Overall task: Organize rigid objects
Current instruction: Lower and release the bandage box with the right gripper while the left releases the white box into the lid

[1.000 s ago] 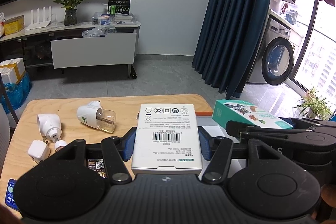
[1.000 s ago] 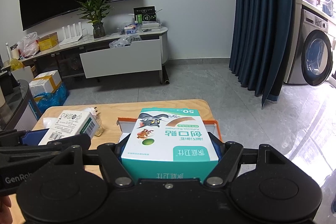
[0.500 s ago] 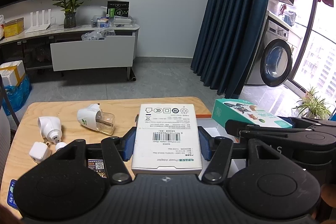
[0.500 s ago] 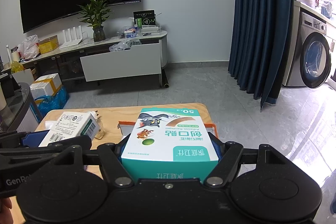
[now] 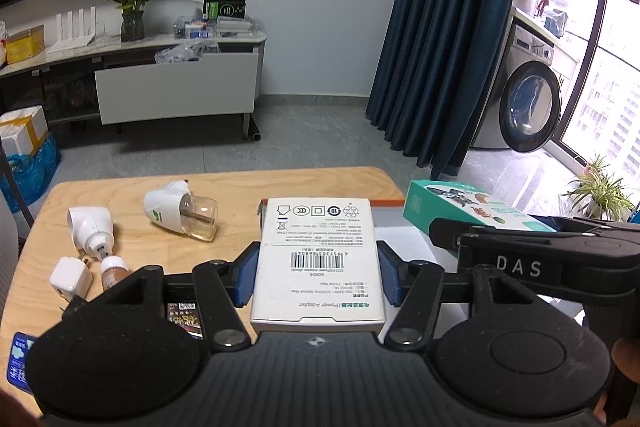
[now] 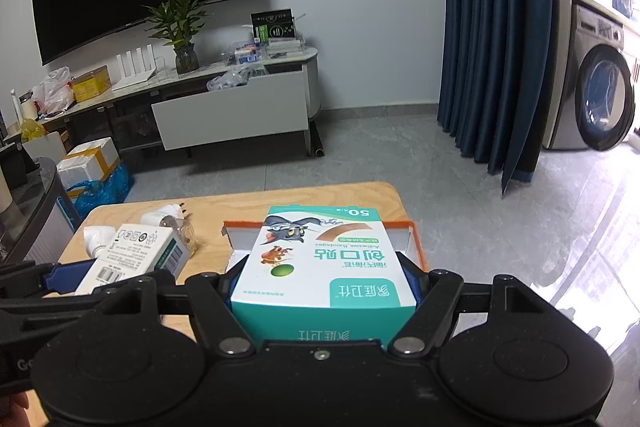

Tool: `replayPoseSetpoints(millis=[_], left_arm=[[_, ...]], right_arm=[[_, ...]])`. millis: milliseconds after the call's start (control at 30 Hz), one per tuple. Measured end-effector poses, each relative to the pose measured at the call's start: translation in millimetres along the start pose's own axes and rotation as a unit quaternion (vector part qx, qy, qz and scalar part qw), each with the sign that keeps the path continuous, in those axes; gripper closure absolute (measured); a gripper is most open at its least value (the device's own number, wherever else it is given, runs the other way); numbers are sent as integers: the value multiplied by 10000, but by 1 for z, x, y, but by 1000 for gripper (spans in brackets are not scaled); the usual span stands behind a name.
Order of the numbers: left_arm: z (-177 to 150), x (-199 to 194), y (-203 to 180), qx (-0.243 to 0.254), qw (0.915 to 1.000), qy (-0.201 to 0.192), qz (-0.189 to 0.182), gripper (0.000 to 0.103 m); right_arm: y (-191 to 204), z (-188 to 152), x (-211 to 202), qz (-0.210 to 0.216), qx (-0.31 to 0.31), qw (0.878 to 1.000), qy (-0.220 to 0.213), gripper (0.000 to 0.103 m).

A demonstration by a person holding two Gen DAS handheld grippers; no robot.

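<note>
White carton: the power adapter box [image 5: 318, 259] is sitting clamped between the blue pads of the left gripper [image 5: 318, 277], held above the wooden table [image 5: 236, 199]. Its long axis is running straight along the fingers, barcode face up, far end pointing toward the room's far wall.

Teal carton: the bandage box [image 6: 324, 259] is being gripped by the right gripper [image 6: 326, 281], pads pressing on its two long sides. Its long axis is also lying along the fingers, printed face up, the "50" end pointing away from the holder.

Placement: the bandage box is hovering over the orange-edged tray [image 6: 416, 239] at the table's right side; the adapter box is hanging just left of it, the two cartons lying roughly parallel and apart.

Loose items: a white plug-in vaporizer [image 5: 180, 213] with a clear bottle is lying on its side on the table, near a white plug [image 5: 91, 229] and a small white charger [image 5: 70, 277].

Hand: a fingertip is showing at the right-wrist view's lower left edge.
</note>
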State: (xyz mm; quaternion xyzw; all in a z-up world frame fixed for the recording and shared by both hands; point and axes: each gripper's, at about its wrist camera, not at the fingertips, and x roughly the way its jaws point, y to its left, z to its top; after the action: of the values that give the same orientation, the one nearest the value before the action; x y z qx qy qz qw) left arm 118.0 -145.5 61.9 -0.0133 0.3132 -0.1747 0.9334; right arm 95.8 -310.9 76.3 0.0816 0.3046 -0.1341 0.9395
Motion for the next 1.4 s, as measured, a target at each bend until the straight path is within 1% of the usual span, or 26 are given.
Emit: replayPoseSetpoints(millis=[100,333,467,700,800,833,900,967,1033,1100,1167,1300,1400], left_arm=[[-3,7,0,6,10000,92,7,43],[-9,29,0,6,9995,327,-36,43],[-11,43,-2,-39,9988,476,-87,43],[-7,63,-8,37,9981,593,-180,43],[-5,72,-11,24,9977,628,-240,43],[-4,75,-13,24,9976,638,-272,43],[-2,79,-17,26,9974,629,-344,43],[0,81,-21,49,9975,567,-414,41],[3,82,-23,33,9975,531,-459,31],[5,79,-24,2,9978,467,-476,26],[7,75,-24,-4,9980,432,-469,25],[6,61,-21,18,9984,426,-359,21],[5,48,-16,58,9991,385,-194,13]], right_arm=[[-5,-3,10,51,106,9999,124,19],[-12,-7,36,-12,161,9993,339,19],[-22,-7,52,-122,223,9988,407,19],[-34,7,74,-204,327,9984,405,19],[-36,15,86,-191,274,9980,533,18],[-37,18,87,-258,271,9981,486,15],[-41,23,86,-361,346,9982,323,15],[-45,26,80,-321,482,9982,164,15],[-48,28,71,-339,528,9980,3,14],[-50,28,63,-417,510,9978,-92,14],[-51,27,53,-408,503,9978,-163,14],[-50,21,34,-393,546,9973,-283,13],[-44,14,22,-387,499,9974,-344,12]])
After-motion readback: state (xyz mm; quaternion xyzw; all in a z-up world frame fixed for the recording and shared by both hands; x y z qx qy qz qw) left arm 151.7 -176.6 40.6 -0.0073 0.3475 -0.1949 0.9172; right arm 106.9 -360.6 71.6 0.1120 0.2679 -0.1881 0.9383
